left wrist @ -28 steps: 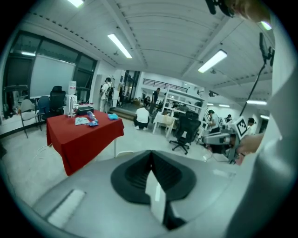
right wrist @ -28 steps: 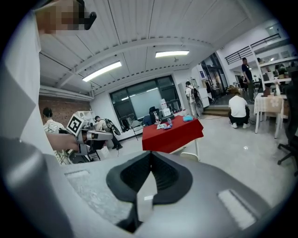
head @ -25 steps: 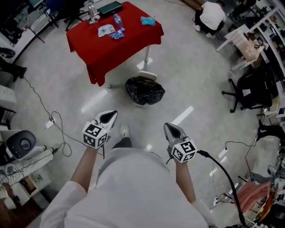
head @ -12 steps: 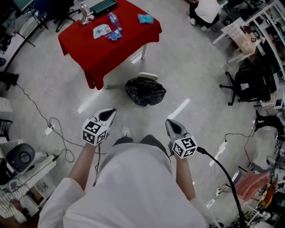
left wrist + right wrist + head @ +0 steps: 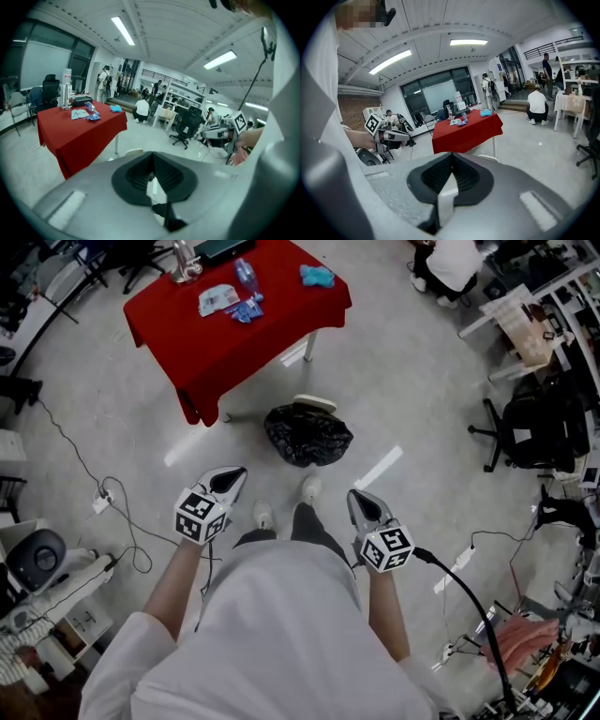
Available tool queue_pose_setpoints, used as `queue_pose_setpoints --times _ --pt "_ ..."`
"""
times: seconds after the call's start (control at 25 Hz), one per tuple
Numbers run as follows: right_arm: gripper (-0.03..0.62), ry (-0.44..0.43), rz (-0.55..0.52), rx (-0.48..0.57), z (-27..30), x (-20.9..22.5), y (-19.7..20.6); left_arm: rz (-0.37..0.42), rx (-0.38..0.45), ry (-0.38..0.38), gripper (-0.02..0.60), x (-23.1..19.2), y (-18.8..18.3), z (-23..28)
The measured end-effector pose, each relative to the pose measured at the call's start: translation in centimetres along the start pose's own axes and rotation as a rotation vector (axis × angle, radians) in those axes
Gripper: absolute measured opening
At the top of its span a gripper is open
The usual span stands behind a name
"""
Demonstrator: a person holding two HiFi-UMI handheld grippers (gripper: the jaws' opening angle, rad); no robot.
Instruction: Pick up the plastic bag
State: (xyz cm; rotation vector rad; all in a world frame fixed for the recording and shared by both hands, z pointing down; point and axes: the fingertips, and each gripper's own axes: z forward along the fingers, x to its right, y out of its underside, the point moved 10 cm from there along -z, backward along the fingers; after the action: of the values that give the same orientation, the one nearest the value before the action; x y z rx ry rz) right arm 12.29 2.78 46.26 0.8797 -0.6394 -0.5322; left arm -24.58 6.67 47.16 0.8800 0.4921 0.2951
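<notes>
At waist height, the left claw (image 5: 232,480) and right claw (image 5: 359,503) are both closed, with nothing between the jaws. Each claw's own view shows its pads meeting on empty air. Both point forward and somewhat downward, one on either side of the body. Judgement: this is a carrying posture for an approach on foot, as the plastic bag (image 5: 307,434) lies well apart from both claws and no grasp is yet called for. One shoe (image 5: 307,489) is set forward between the claws, toward the bag.

Plastic bag: black, glossy, crumpled into a low rounded heap on the floor (image 5: 412,381) ahead of the person. It sits just off the near edge of the red-covered surface (image 5: 267,324), beside its leg (image 5: 308,346). A pale round object (image 5: 315,404) lies just behind it; whether they touch cannot be told. No handle or knot can be made out. Judgement: thin, slack film, likely to need a pinch on a raised fold.
</notes>
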Motion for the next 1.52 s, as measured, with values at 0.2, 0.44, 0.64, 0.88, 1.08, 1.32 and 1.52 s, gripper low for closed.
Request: queue_pose_setpoints --times 0.2,0.44,0.64,0.88,1.08,1.32,1.52 --pt "0.002 -0.041 -0.011 -0.036 1.5 4.1 -1.4 -0.030 -0.019 -0.022 0.003 0.6 -1.1 3.1" --pt "0.002 -0.083 -0.023 -0.086 3.4 9.3 -1.6 -0.063 -0.055 -0.041 0.003 1.2 -2.2 8.4" --pt "0.002 -0.142 -0.035 -0.163 5.4 13.3 -0.7 -0.099 -0.100 -0.082 0.003 1.5 -2.1 12.3" --pt "0.002 -0.163 -0.040 -0.241 8.6 16.9 0.3 -0.145 -0.151 -0.117 0.004 0.5 -1.5 16.0" --pt "0.002 -0.130 0.005 -0.273 11.7 18.7 1.9 -0.162 -0.190 -0.125 0.003 -2.3 0.2 19.4" --pt "0.002 -0.040 0.072 -0.296 16.7 21.1 5.8 -0.180 -0.212 -0.101 0.003 -8.1 4.2 24.8" --pt "0.002 0.041 0.183 -0.315 22.5 25.2 11.6 -0.232 -0.284 -0.089 0.005 -14.2 10.4 30.9"
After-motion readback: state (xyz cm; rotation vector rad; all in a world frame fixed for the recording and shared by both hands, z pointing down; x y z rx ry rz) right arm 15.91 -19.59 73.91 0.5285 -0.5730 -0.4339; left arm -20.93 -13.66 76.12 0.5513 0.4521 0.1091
